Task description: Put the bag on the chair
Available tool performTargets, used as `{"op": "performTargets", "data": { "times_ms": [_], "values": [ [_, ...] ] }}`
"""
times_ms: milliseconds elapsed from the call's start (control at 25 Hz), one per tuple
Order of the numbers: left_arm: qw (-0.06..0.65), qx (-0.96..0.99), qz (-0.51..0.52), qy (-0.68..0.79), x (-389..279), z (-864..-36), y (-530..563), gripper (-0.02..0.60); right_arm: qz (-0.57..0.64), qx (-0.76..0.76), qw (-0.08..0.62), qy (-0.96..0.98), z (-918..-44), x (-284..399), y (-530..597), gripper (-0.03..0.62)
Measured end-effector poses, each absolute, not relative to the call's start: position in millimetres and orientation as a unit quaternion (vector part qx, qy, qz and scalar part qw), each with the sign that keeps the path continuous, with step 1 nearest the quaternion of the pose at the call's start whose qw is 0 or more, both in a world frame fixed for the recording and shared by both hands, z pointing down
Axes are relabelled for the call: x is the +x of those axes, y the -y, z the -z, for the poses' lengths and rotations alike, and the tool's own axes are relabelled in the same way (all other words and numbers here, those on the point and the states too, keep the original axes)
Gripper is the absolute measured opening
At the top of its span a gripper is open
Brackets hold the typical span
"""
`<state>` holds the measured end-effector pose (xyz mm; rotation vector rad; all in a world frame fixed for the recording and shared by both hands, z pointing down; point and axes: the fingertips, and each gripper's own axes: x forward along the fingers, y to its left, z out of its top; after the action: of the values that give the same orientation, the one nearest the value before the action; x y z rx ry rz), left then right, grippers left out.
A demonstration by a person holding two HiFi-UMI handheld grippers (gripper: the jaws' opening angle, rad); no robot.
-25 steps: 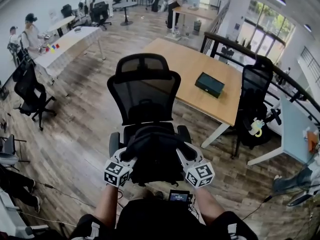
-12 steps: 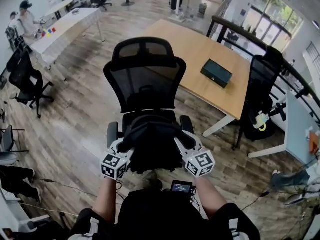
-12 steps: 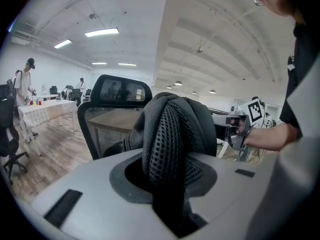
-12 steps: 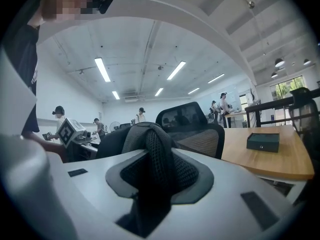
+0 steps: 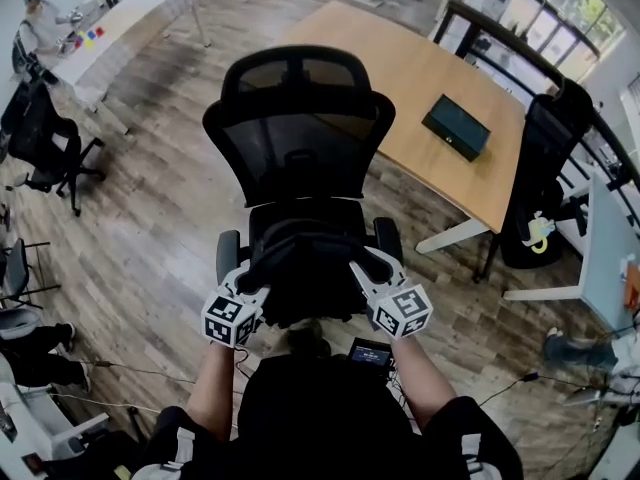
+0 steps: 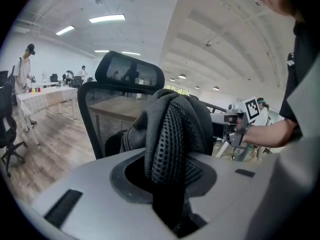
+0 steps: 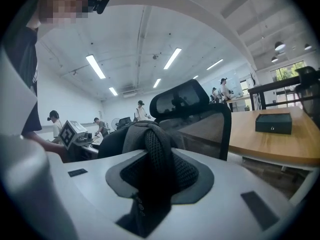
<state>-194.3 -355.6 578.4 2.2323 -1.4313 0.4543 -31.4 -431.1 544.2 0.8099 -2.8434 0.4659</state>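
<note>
A black backpack (image 5: 310, 278) hangs between my two grippers just above the seat of a black mesh office chair (image 5: 300, 138). My left gripper (image 5: 250, 290) is shut on the bag's left padded mesh strap (image 6: 167, 144). My right gripper (image 5: 372, 283) is shut on the right strap (image 7: 157, 156). In both gripper views the strap fills the gap between the jaws, with the chair's headrest (image 6: 130, 71) (image 7: 180, 98) rising behind it. The chair's seat is mostly hidden under the bag.
A wooden table (image 5: 440, 78) with a dark box (image 5: 455, 126) stands behind the chair. Another black chair (image 5: 545, 168) is at the right, and one (image 5: 45, 143) at the left. A white table (image 5: 110, 28) and people are far left. Cables cross the floor near my feet.
The view has tilted down and closer: chair and bag sit slightly nearer, the bag lower over the seat. Both grippers keep their hold on the straps.
</note>
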Motion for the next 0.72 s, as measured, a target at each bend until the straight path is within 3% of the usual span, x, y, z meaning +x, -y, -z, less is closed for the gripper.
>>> {"op": "performTargets", "data": {
  "times_ms": [720],
  "values": [
    [0.277, 0.792, -0.182, 0.512, -234, -665, 446, 0.115, -0.191, 0.308, 0.130, 0.923, -634, -70, 527, 0.141]
  ]
}}
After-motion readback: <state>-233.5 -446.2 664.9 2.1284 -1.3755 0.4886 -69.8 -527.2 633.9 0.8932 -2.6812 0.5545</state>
